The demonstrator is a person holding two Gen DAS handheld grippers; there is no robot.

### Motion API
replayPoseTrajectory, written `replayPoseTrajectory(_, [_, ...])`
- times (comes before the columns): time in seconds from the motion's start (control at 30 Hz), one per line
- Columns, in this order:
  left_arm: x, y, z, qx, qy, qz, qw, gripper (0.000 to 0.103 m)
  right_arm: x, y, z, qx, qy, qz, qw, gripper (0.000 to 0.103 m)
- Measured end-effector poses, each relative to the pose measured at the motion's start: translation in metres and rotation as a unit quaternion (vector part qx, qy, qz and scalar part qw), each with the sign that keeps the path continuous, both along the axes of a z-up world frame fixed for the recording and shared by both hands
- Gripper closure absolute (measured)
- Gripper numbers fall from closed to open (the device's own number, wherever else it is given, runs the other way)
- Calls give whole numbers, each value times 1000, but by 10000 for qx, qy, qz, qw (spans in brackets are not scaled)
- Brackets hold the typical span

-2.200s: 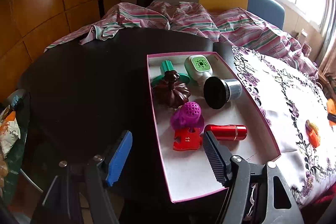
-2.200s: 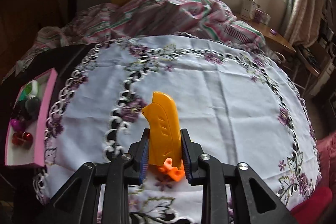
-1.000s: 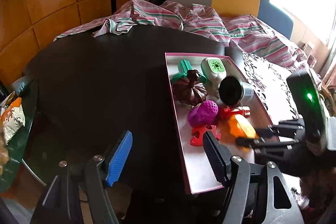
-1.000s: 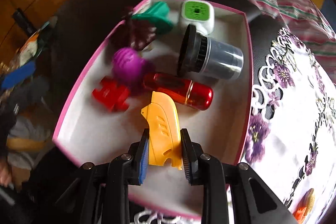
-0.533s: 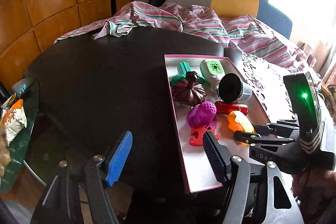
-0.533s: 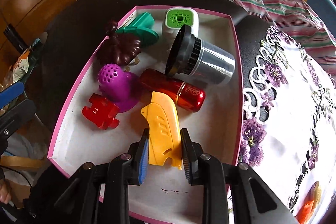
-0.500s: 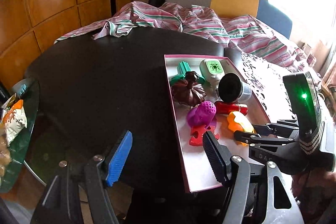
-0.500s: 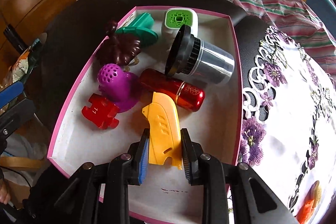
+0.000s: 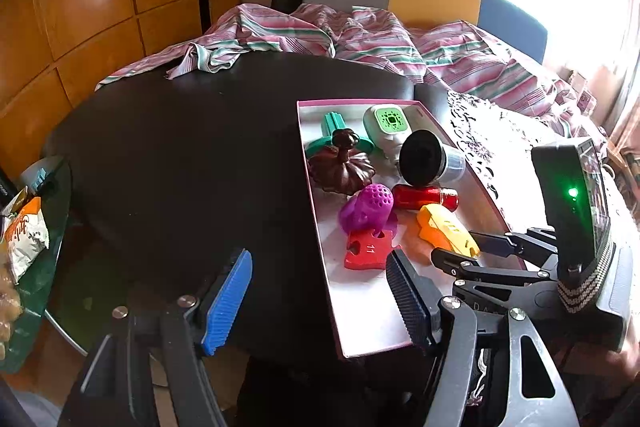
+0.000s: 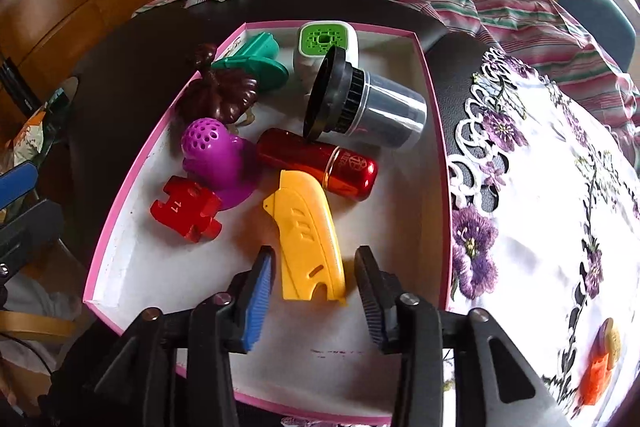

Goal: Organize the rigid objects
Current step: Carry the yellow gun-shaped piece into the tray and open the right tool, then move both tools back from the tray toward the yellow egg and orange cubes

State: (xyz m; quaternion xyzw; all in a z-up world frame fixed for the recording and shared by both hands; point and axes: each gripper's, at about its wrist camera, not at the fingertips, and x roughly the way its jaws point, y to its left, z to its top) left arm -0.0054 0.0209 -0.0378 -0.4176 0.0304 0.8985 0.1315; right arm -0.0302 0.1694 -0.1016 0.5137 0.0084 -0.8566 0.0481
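A pink-rimmed white box (image 10: 434, 131) sits on the black table (image 9: 180, 155). On its floor lies a yellow cutter-shaped piece (image 10: 306, 231), beside a red cylinder (image 10: 320, 165), a purple perforated piece (image 10: 216, 155) and a red puzzle piece (image 10: 184, 213). My right gripper (image 10: 314, 255) straddles the yellow piece's near end. Its jaws are opening, with a small gap between each pad and the piece. In the left wrist view the right gripper (image 9: 472, 247) reaches into the box (image 9: 316, 211) from the right. My left gripper (image 9: 318, 259) hangs open and empty over the box's near left edge.
The box also holds a black-lidded grey jar (image 10: 368, 107), a green-and-white cube (image 10: 326, 41), a brown pumpkin shape (image 10: 224, 95) and a green piece (image 10: 256, 65). An orange object (image 10: 600, 367) lies on the floral cloth (image 10: 560, 207). Snack bags (image 9: 24, 235) sit at far left.
The right gripper carried the yellow piece from the floral cloth into the box, lowered it beside the red cylinder, and its pads have now parted from it. The left gripper stayed still.
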Motion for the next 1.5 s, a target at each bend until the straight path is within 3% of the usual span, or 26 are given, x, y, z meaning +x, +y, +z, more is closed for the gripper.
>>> replayPoseTrajectory(0.63, [1,21,-9,-111,-99,-218,9997,33,21,17,10,-70,330,-367,9988,61])
replayPoseTrajectory(0.97, [-3,14,-10,-37,-113,-135,9998,33,6,8,4,193,265,-478,9983,61])
replayPoseTrajectory(1.5, [2,19,-10,-79,-100,-259,9996,33,35,9,23,131,608,-710,9955,60])
